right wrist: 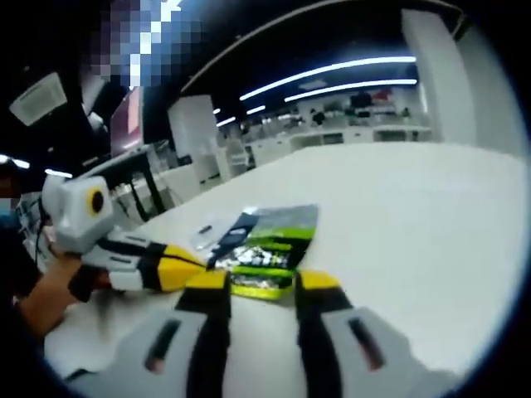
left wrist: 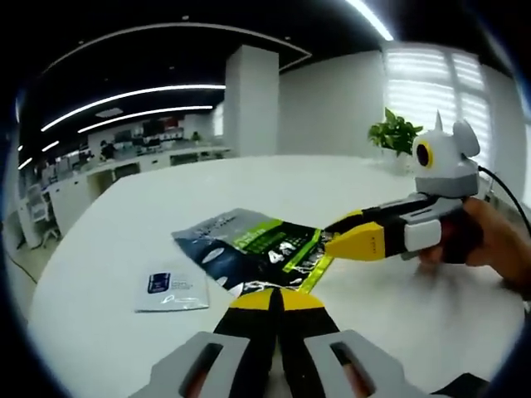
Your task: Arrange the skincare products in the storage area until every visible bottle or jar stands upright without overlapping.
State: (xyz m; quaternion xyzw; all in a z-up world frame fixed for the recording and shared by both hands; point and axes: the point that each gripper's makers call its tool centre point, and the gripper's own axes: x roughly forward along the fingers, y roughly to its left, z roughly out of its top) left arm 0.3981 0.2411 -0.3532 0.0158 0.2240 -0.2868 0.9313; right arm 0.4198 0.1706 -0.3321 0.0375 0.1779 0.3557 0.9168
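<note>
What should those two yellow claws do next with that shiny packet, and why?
Probably close the open right gripper on the green-and-black packet, since its near edge lies flat on the white table between the jaws; the left gripper looks shut beside it.

A white table (left wrist: 99, 274) spreads under and ahead of my left jaws. Far ahead and to their right a potted plant (left wrist: 395, 133) stands near its far edge, with window blinds (left wrist: 431, 83) behind. Straight ahead rises a white pillar (left wrist: 251, 99), and left of it are desks (left wrist: 141, 162) under light strips (left wrist: 133, 93). Ahead-left of my right jaws stands a black frame (right wrist: 153, 178).
</note>
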